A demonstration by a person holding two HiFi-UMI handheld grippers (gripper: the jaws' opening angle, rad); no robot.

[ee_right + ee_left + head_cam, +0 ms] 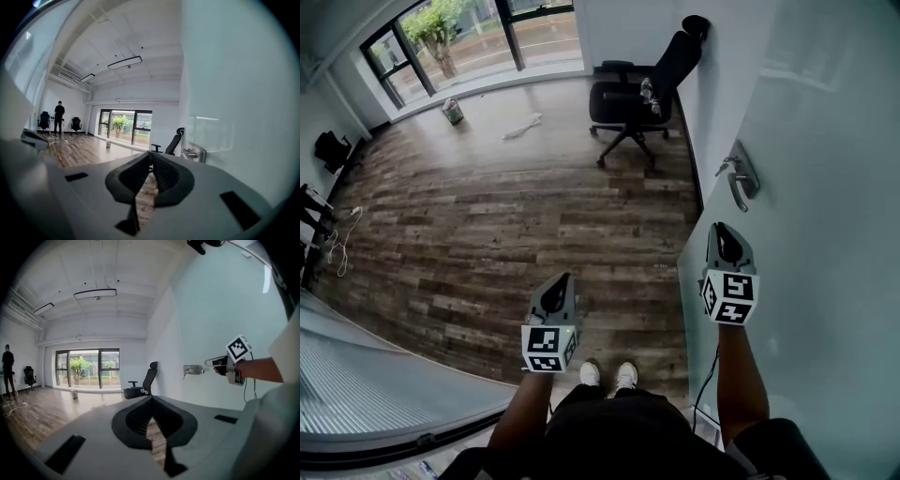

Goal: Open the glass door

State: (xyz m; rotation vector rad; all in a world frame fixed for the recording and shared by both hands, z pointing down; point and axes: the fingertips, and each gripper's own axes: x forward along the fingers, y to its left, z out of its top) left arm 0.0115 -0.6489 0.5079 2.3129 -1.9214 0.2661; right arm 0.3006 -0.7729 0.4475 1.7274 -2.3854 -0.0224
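The frosted glass door (825,187) fills the right side of the head view, and its metal lever handle (741,176) sticks out near the door's edge. My right gripper (720,228) is held up close to the pane. It points at the handle from a short way below it and touches nothing. Its jaws are shut and empty in the right gripper view (151,154), with the handle (194,153) ahead and to the right. My left gripper (562,279) hangs lower over the wood floor, shut and empty (150,398). From there the handle (193,369) and right gripper (208,363) show side on.
A black office chair (633,94) stands by the wall beyond the door. A small bucket (452,112) and a white scrap (523,125) lie near the windows (469,37). Cables (342,239) trail at the left. A person (58,117) stands far off.
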